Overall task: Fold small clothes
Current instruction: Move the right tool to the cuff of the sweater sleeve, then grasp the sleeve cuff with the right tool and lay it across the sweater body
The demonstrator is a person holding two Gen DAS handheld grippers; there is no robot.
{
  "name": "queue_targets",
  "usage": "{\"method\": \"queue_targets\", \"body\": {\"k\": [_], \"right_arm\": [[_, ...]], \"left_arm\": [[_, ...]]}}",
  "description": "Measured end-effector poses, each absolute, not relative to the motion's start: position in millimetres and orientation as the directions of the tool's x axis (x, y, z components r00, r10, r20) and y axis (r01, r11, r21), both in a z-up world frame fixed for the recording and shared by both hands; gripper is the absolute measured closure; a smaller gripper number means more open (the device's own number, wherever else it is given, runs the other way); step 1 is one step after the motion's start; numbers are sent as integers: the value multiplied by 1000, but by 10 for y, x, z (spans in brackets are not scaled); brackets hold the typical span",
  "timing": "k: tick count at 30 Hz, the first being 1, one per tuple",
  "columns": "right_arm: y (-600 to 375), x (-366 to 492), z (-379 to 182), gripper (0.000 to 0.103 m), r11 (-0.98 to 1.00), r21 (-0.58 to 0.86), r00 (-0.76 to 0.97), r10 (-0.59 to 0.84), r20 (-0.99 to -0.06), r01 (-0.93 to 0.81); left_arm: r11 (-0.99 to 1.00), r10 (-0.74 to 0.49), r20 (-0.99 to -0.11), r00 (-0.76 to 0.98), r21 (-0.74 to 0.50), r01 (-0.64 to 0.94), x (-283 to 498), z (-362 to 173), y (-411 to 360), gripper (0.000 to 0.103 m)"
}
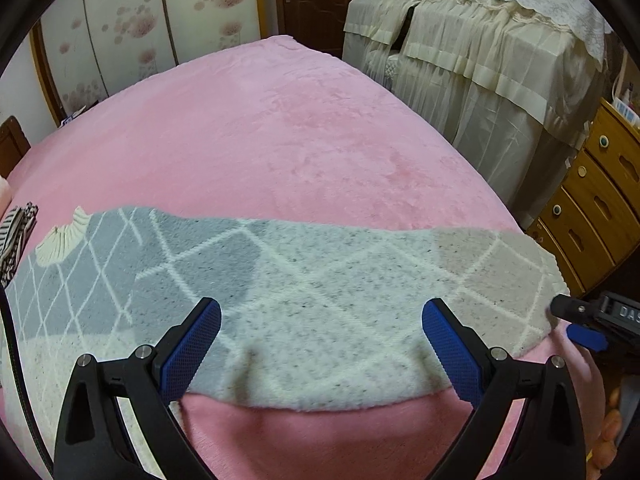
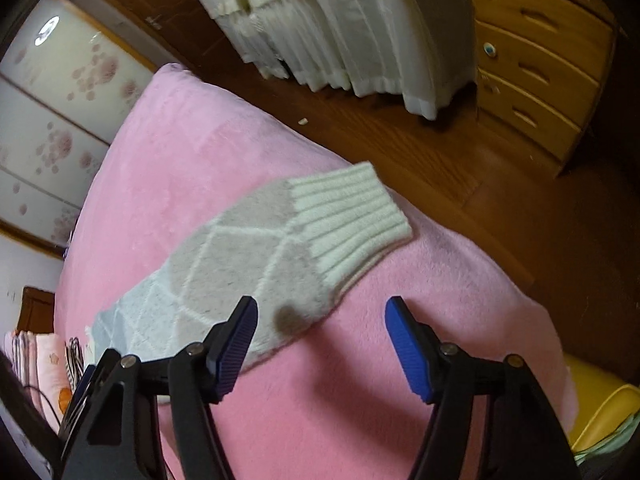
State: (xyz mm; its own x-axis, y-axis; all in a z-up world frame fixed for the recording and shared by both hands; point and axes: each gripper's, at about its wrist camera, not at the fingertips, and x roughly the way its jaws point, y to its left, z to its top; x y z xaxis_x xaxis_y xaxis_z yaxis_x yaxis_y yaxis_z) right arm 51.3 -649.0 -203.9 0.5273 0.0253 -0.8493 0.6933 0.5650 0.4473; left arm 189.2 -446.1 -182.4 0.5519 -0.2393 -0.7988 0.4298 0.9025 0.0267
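Observation:
A grey and off-white knit sweater (image 1: 320,280) with a white diamond lattice lies spread across the pink blanket (image 1: 260,140). One ribbed cuff (image 1: 64,236) shows at its far left. My left gripper (image 1: 322,306) hangs open over the sweater's near edge, with nothing between its blue pads. In the right wrist view, a sleeve (image 2: 224,264) ends in a white ribbed cuff (image 2: 352,216) near the bed's edge. My right gripper (image 2: 322,304) stands open just above the sleeve's lower edge, its left finger over the knit. The right gripper (image 1: 568,320) also shows at the sweater's right end.
A striped garment (image 1: 16,236) and a stack of folded clothes (image 2: 44,360) lie at the left. Beyond the bed's right edge are wood floor (image 2: 400,140), a wooden dresser (image 1: 600,200) and cream-draped furniture (image 1: 480,60). A yellow thing (image 2: 600,408) sits low right.

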Motion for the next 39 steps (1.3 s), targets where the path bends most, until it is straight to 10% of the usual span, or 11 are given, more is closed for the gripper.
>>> {"method": "queue_targets", "body": {"k": [4,9,20,39], "right_arm": [[-6551,527,-2157,47,517,478,545,26,-838,710],[-6531,600,-2119,92,535,520,593,43,-804,667],[-5662,680,-1008,93,753,467,751,-55,-659,464],[-2750,1480,-157,93,931,359,777,271,-567,-63]], "left_arm": [[893,-238,-802,547,41,448,1872,-1859,-4571,3],[885,-251,-803,540,36,465,1812,-1800,-4548,3],[938,-238,-811,535,-50,342,1902,-1295,-3471,3],[1000,-11,-729,684,-21,-7,1886,-777,-756,3]]}}
